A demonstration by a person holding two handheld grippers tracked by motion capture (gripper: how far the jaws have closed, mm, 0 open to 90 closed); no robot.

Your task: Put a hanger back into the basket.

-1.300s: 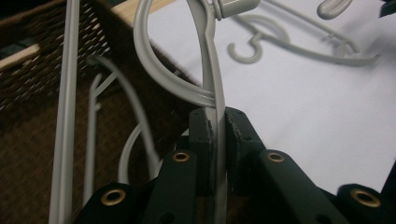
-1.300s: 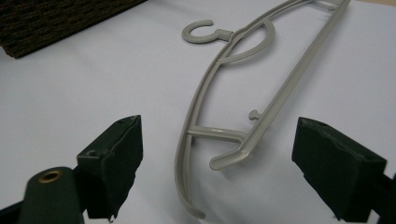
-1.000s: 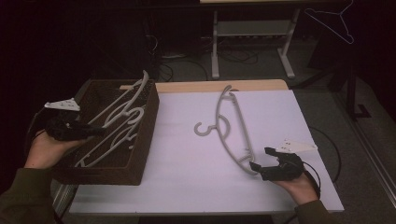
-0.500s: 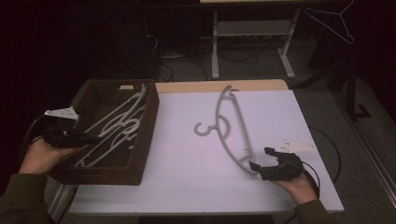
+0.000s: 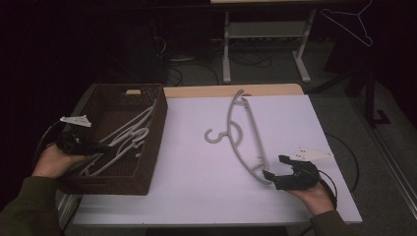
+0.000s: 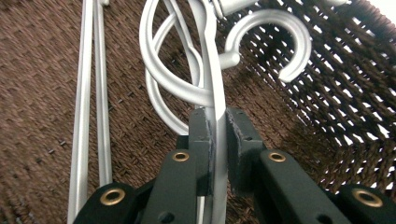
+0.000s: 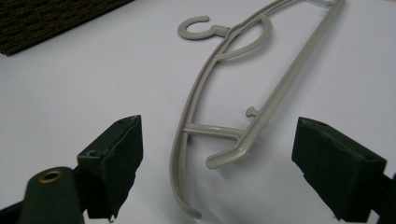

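Hanger [image 6: 212,84] pinched in left gripper [image 6: 215,140], low inside basket [image 5: 152,147] above others. Ease down flat, then release. Right gripper [image 5: 281,168] jaws wide, second hanger [image 7: 224,116] ahead between them, untouched.

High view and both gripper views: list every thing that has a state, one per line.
Left gripper: shut on a grey plastic hanger inside the brown woven basket.
Right gripper: open, jaws wide on either side of the hanger's end.
Grey plastic hanger on the white table: lying flat, not gripped.
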